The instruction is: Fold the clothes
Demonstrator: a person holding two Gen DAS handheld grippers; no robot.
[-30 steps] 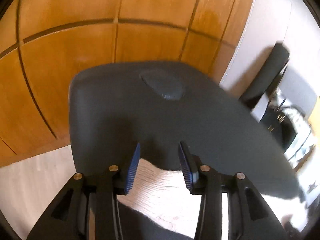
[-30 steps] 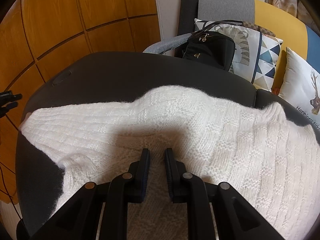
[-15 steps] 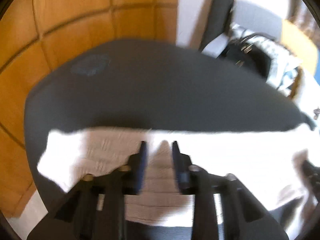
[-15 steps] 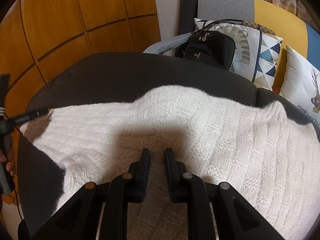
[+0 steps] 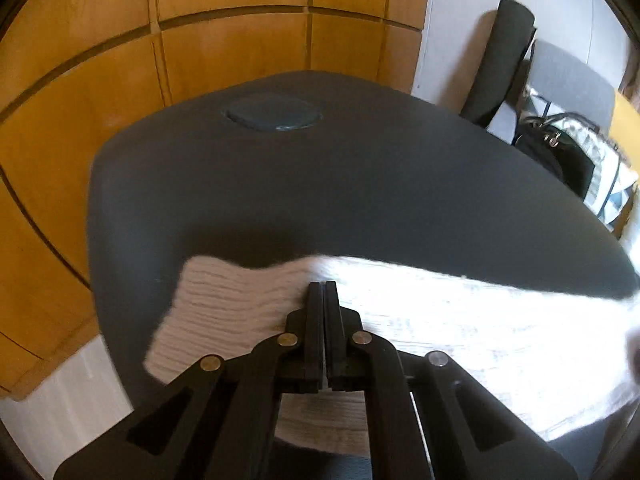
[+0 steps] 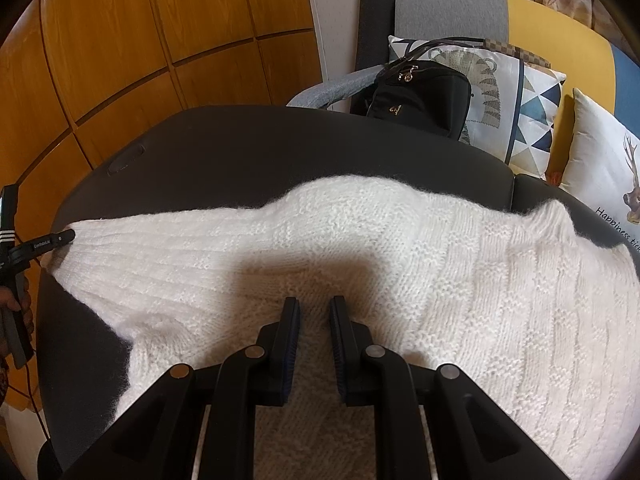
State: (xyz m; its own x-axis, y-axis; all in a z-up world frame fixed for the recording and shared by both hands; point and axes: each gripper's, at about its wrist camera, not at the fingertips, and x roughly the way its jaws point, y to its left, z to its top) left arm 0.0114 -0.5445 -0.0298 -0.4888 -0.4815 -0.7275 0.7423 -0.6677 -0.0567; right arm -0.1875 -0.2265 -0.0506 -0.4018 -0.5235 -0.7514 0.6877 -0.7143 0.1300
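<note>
One white knit sweater (image 6: 360, 248) lies spread on the dark desk (image 6: 240, 152). Left gripper (image 5: 324, 285): fingers pressed together at the sleeve cuff (image 5: 224, 300); whether knit is pinched between them, cannot tell. Right gripper (image 6: 315, 306): fingers parted a little, resting over the sweater body, holding nothing. Judged step: taking the sleeve to fold it inward. Next move calls for carrying the cuff ahead-right across the body, right fingers steadying. Count: one sweater, two grippers, one black handbag (image 6: 420, 96) beyond the desk.
</note>
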